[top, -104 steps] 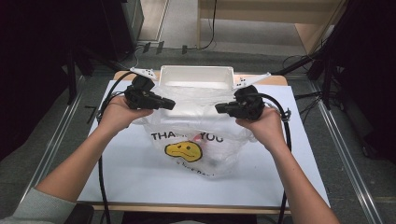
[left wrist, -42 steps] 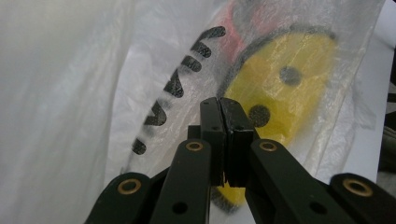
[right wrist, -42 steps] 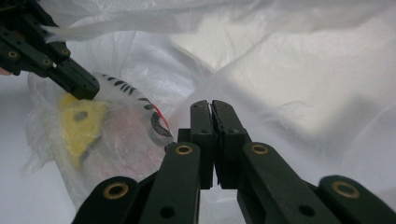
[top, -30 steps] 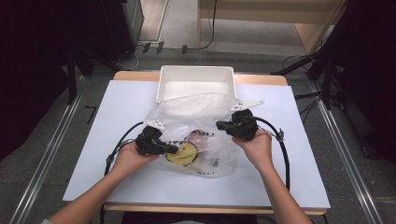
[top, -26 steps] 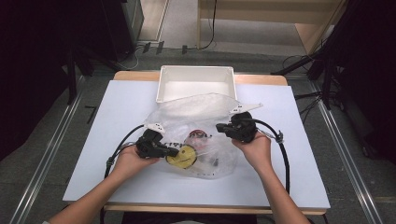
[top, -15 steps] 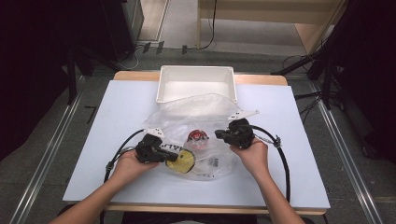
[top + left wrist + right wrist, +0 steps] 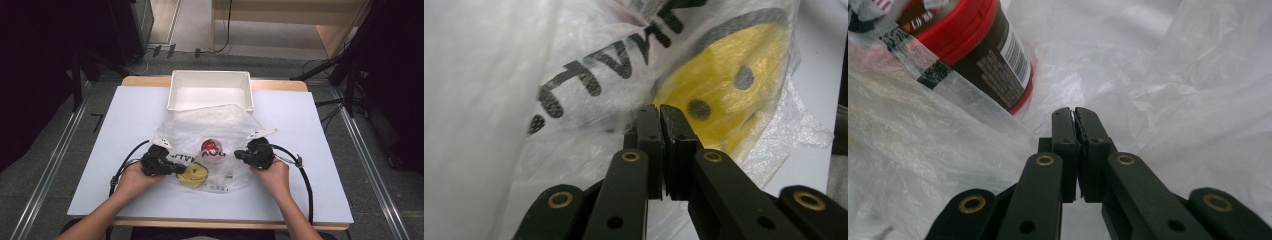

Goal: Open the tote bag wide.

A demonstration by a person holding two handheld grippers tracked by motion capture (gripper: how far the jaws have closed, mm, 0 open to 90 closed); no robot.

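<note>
A clear plastic bag (image 7: 215, 125) printed with black letters and a yellow smiley face (image 7: 194, 175) lies slumped on the white table (image 7: 300, 200). Through the film I see a tub with a red lid (image 7: 211, 148) inside it. My left gripper (image 7: 177, 170) is shut on the bag's left side, right by the smiley. In the left gripper view its jaws (image 7: 659, 107) meet with film (image 7: 499, 75) bunched round them and the smiley (image 7: 734, 75) just behind. My right gripper (image 7: 239, 155) is shut on the bag's right side. Its tips (image 7: 1074, 111) pinch a sliver of film, with the tub (image 7: 983, 45) close ahead on the left.
An empty white bin (image 7: 210, 90) stands at the table's far edge, just behind the bag. Black cables (image 7: 305, 185) trail from both grippers over the table towards the near edge. Dark floor and metal rails flank the table.
The bag, held up and stretched between the grippers at first, has been lowered to the table and has slumped. Over the last second the right hand sank further and the tub came into sight.
</note>
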